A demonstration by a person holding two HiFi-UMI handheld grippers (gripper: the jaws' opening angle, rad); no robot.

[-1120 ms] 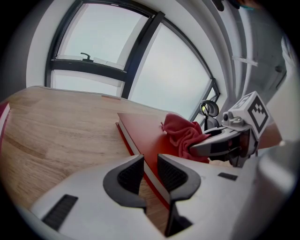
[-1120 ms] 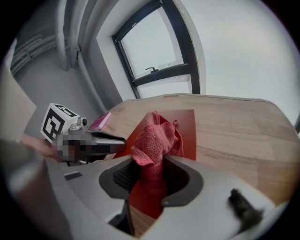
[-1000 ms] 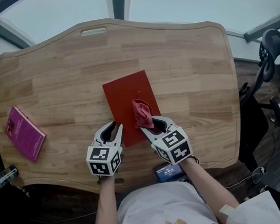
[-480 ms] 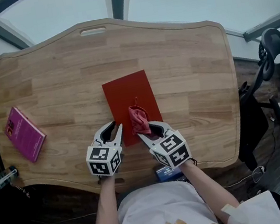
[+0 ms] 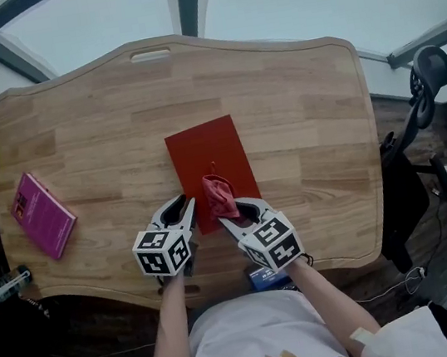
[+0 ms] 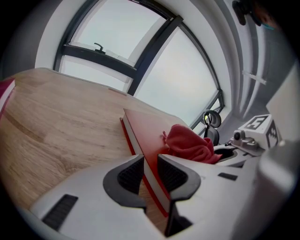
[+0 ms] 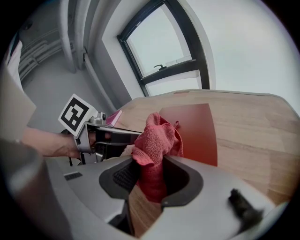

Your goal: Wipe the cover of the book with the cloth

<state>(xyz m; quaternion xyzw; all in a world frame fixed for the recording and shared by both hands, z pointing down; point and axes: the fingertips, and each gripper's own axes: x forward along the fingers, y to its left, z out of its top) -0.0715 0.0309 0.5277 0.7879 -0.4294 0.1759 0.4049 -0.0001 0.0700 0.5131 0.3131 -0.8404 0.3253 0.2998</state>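
Table [image 5: 304, 102]: bears both books, the cloth and both grippers' tips.
Book [image 5: 202, 147]: flat at the table's middle, towards the near edge.
Cloth [image 5: 220, 197]: on the book's near end, between the right gripper's [image 5: 230, 211] jaws.
Left gripper [image 5: 186, 208]: just left of the cloth, the book's near left edge between its jaws.
Second book [image 5: 42, 214]: flat at the table's left side, well apart from the book.
Chair [image 5: 428, 90]: off the table, beyond its right edge.

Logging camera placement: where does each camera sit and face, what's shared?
Head view: on the person's head, facing steeply down at the table; forearms, left gripper, right gripper show.
Left gripper view: on left gripper, along its fingers clamping the red book.
Right gripper view: on right gripper, along its fingers gripping the cloth.
All share red book, cloth.
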